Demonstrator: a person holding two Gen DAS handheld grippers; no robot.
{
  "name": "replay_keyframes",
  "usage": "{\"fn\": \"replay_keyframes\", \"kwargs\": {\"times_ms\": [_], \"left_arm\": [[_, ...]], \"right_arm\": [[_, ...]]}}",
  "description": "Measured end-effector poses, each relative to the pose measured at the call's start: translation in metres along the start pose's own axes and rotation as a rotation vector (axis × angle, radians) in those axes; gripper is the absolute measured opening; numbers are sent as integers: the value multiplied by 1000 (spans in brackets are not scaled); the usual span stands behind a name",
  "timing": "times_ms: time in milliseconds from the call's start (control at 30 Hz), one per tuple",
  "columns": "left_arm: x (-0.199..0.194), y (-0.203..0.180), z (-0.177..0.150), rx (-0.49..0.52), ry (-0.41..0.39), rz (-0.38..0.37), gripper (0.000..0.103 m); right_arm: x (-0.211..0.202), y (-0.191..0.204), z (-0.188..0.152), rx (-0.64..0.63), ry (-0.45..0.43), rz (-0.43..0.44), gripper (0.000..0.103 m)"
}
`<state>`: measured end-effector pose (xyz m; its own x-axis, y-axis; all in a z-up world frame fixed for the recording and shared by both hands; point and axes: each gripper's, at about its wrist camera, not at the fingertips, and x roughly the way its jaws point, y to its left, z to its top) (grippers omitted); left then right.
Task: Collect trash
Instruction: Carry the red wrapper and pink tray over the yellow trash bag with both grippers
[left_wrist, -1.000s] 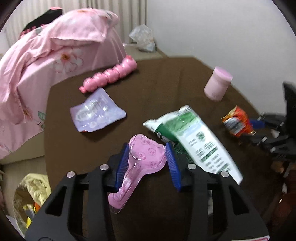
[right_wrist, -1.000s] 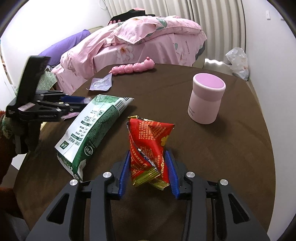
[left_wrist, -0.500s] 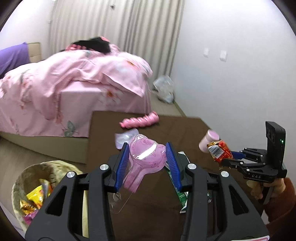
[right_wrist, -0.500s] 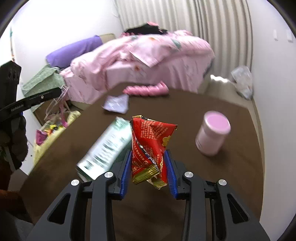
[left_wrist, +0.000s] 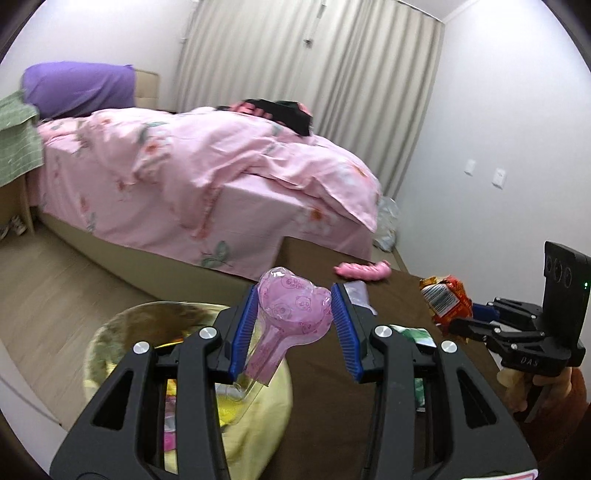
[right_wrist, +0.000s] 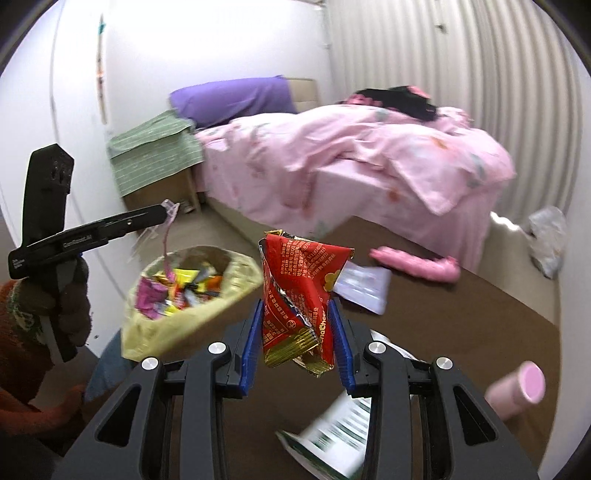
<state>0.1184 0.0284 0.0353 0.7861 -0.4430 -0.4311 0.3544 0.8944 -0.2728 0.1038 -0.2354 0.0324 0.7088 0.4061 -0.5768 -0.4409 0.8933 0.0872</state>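
Observation:
My left gripper (left_wrist: 293, 325) is shut on a clear pink blister pack (left_wrist: 291, 317) and holds it in the air over the near rim of the yellow-lined trash bin (left_wrist: 122, 332). My right gripper (right_wrist: 295, 332) is shut on a crumpled red snack wrapper (right_wrist: 299, 295), lifted above the brown table (right_wrist: 461, 325) and facing the bin (right_wrist: 192, 291), which holds several wrappers. The right gripper with the red wrapper (left_wrist: 445, 301) also shows at the right of the left wrist view. The left gripper (right_wrist: 162, 214) shows at the left of the right wrist view.
On the table lie a green and white bag (right_wrist: 332, 432), a pale purple packet (right_wrist: 364, 284), a pink segmented toy (right_wrist: 417, 264) and a pink cup (right_wrist: 517, 387). A bed with pink bedding (left_wrist: 207, 173) stands behind. A clear plastic bag (right_wrist: 546, 240) lies on the floor.
Both grippers lifted their items off the table and swung left toward the trash bin. The left gripper now holds the pink pack over the bin's rim.

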Motion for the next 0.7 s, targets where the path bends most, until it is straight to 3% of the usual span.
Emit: {"fn": "replay_keyframes", "kwargs": {"times_ms": [367,700], "left_arm": [[-7,85,-14,-188,-17,55,39],[25,131,-40,-311,24,96,39]], "right_arm": [[97,58,35,-63,114,168,34],[166,87,34,-110,209,213,34]]}}
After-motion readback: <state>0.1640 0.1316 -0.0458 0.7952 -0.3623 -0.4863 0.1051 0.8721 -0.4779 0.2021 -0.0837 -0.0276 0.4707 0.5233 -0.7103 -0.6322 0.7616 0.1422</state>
